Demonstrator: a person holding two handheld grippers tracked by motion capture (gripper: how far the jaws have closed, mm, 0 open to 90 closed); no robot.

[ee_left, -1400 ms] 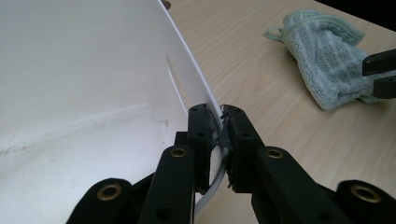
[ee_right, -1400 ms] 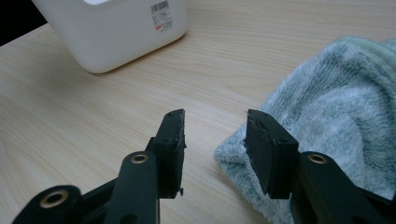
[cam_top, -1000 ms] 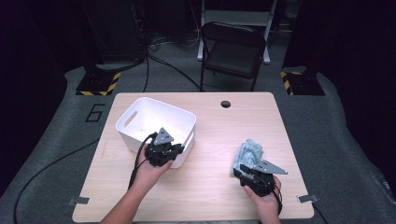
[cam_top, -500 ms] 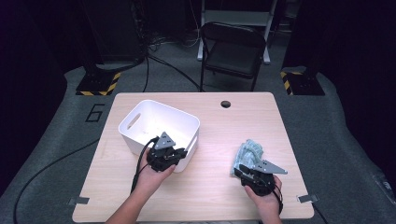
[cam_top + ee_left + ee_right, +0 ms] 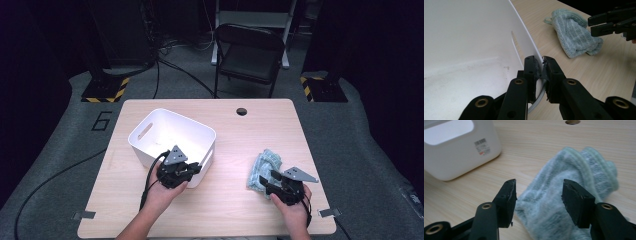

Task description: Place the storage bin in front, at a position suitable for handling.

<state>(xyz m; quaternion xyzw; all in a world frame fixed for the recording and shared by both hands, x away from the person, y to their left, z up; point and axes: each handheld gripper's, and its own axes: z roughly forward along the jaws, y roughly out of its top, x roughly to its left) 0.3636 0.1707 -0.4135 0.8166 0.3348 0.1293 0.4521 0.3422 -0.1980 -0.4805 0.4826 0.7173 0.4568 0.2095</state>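
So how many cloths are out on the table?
1: a pale blue-green cloth lies bunched on the table's right side, beside the white bin.

The high view looks forward and down over the whole bench (image 5: 225,125). Each gripper view rides close along its own jaws, low over the bench. All three share the white bin (image 5: 172,137) and, seemingly terry, the green cloth (image 5: 571,192).

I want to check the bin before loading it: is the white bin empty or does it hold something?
Empty. The left gripper view shows only the bare floor of the white bin; the towel lies outside on the table.
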